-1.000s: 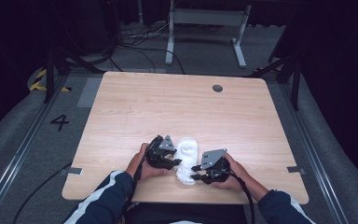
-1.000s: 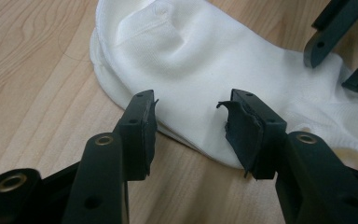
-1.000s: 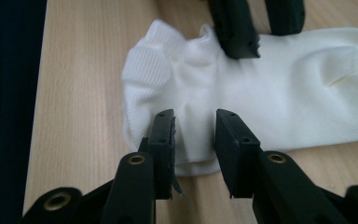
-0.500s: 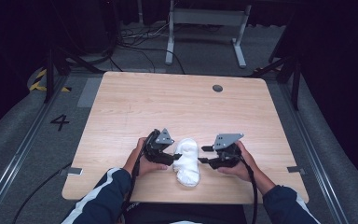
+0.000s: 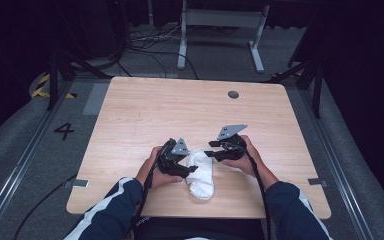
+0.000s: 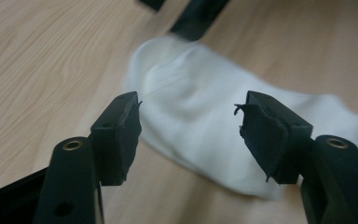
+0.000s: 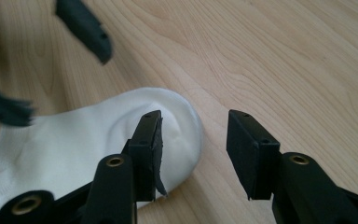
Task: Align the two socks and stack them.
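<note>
A soft white sock (image 5: 201, 175) lies limp on the pale wood-grain table (image 5: 145, 110), near its front edge, between both hands. The left gripper (image 6: 191, 128) hovers over it, jaws apart, having just narrowed a little, nothing pinched. The right gripper (image 7: 193, 149) stands open beside the rounded toe. Bare tabletop spreads beyond.

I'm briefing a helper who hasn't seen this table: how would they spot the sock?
On the wooden table, look at the near edge. The white sock lies flat between the left hand-held gripper and right hand-held gripper. It is the table's lone soft, pale item.
</note>
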`<state>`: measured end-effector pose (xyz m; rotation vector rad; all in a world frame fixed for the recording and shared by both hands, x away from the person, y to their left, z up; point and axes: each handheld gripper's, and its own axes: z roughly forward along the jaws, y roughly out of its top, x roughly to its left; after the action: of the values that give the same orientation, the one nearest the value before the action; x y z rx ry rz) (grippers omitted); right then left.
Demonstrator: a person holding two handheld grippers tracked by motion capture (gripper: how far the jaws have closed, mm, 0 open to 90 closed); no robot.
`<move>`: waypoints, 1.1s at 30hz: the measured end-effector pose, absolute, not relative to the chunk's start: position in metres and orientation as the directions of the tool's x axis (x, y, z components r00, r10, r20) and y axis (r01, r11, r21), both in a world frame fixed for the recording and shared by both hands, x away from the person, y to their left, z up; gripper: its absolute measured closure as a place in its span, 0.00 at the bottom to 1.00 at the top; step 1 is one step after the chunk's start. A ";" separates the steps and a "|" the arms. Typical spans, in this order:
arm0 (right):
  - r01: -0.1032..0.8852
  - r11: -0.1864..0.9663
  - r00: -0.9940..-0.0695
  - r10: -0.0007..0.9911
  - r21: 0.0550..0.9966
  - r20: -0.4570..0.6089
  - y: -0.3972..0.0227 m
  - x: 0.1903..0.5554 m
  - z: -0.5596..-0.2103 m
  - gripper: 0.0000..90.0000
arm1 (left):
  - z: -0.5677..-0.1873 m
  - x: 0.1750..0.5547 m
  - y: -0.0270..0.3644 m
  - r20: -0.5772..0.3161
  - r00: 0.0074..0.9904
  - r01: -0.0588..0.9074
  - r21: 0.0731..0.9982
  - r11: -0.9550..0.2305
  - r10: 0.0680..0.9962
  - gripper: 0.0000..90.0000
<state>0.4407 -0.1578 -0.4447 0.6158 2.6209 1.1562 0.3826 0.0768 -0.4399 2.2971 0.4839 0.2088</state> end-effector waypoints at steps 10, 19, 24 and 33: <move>0.319 0.644 -0.889 0.458 0.695 -0.016 -0.141 0.452 -0.457 0.60 | -0.467 0.367 0.063 -0.007 0.953 0.238 0.638 -0.732 0.304 0.52; 0.370 0.629 -0.886 0.461 0.684 0.056 -0.139 0.457 -0.472 0.62 | -0.472 0.369 0.068 -0.023 0.955 0.237 0.658 -0.715 0.295 0.47; 0.362 0.633 -0.904 0.417 0.684 0.093 -0.138 0.456 -0.472 0.89 | -0.473 0.371 0.071 -0.038 0.958 0.238 0.662 -0.711 0.285 0.47; 0.302 0.682 -0.916 0.402 0.666 0.004 -0.138 0.446 -0.467 0.94 | -0.456 0.363 0.084 -0.052 0.953 0.246 0.706 -0.664 0.298 0.44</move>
<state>0.4463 -0.1380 -0.4671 0.5788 2.7480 1.0502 0.3629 0.0839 -0.4563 2.3260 0.3808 0.0869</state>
